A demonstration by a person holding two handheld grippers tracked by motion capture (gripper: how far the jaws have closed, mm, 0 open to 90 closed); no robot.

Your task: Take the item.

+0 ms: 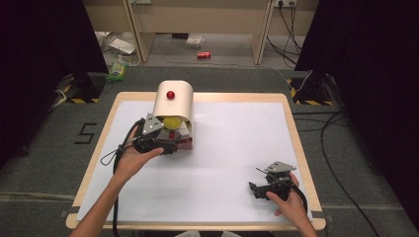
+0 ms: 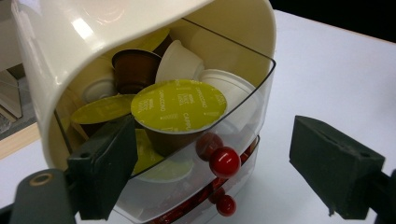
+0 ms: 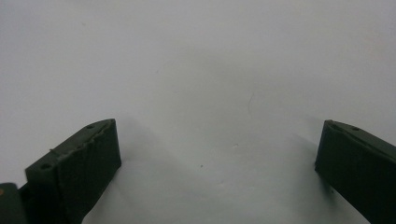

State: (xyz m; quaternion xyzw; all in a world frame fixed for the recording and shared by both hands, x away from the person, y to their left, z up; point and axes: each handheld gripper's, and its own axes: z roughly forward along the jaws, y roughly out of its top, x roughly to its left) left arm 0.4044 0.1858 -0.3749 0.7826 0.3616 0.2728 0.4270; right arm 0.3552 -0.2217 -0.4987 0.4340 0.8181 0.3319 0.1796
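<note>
A cream dome-shaped capsule box (image 1: 173, 103) with a red knob (image 1: 170, 95) on its shell stands at the table's back left. In the left gripper view its clear top drawer (image 2: 243, 107) is pulled out and holds several coffee capsules, among them a yellow-green-lidded one (image 2: 180, 105), a brown one (image 2: 135, 65) and white ones (image 2: 180, 60). My left gripper (image 2: 215, 140) is open, its jaws either side of the drawer's front and its red knob (image 2: 224, 162). A lower drawer's red knob (image 2: 226, 204) sits beneath. My right gripper (image 1: 262, 186) (image 3: 217, 140) rests open on the white table, holding nothing.
The white table top (image 1: 232, 143) has a wooden rim (image 1: 296, 143). Beyond it on the floor lie cables (image 1: 336, 123), a red can (image 1: 203, 55) and some litter (image 1: 118, 66). Dark curtains hang at both sides.
</note>
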